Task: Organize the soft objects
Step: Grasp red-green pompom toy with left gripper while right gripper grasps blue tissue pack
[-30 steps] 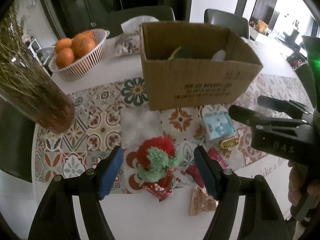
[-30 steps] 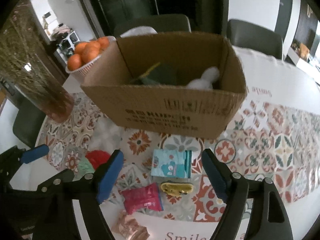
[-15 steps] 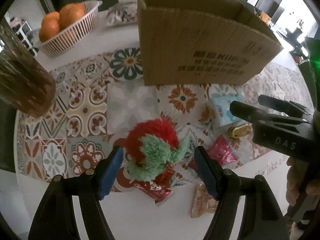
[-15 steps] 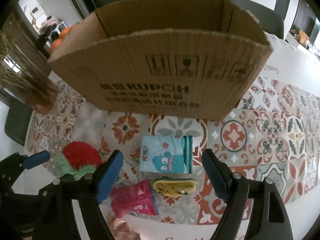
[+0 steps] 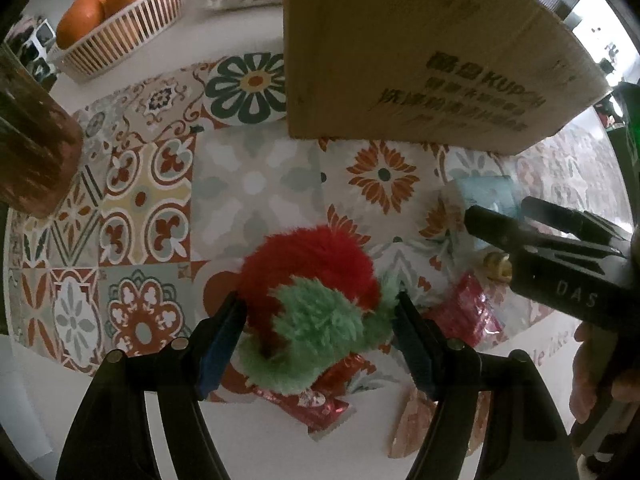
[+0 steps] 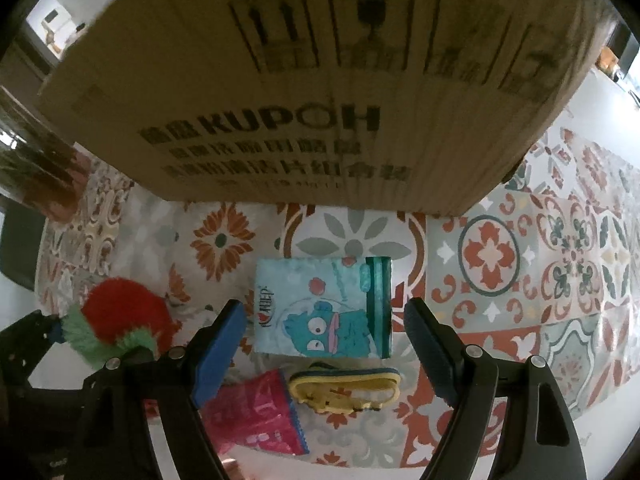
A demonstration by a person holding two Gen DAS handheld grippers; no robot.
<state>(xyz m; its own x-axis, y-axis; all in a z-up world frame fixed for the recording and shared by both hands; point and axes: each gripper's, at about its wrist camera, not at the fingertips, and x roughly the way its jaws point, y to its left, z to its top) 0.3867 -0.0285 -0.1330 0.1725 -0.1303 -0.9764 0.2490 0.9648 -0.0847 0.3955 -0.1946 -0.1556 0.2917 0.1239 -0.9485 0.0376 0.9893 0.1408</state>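
A red and green plush strawberry (image 5: 312, 300) lies on the patterned table mat; it also shows in the right wrist view (image 6: 116, 320). My left gripper (image 5: 318, 332) is open with its jaws on either side of the plush, close to touching. A light blue tissue pack with a cartoon face (image 6: 324, 308) lies in front of the cardboard box (image 6: 304, 88). My right gripper (image 6: 322, 348) is open and straddles the pack's near edge. The box (image 5: 420, 52) stands just behind both; its inside is hidden.
A yellow pouch (image 6: 344, 388) and a pink snack packet (image 6: 260, 416) lie near the right gripper. More wrappers (image 5: 312, 404) lie under the plush. A basket of oranges (image 5: 116, 20) and a glass vase (image 5: 32, 148) stand at the left.
Both grippers have come down and forward. The plush now sits between the left jaws and the tissue pack between the right jaws. The box's inside has gone out of sight.
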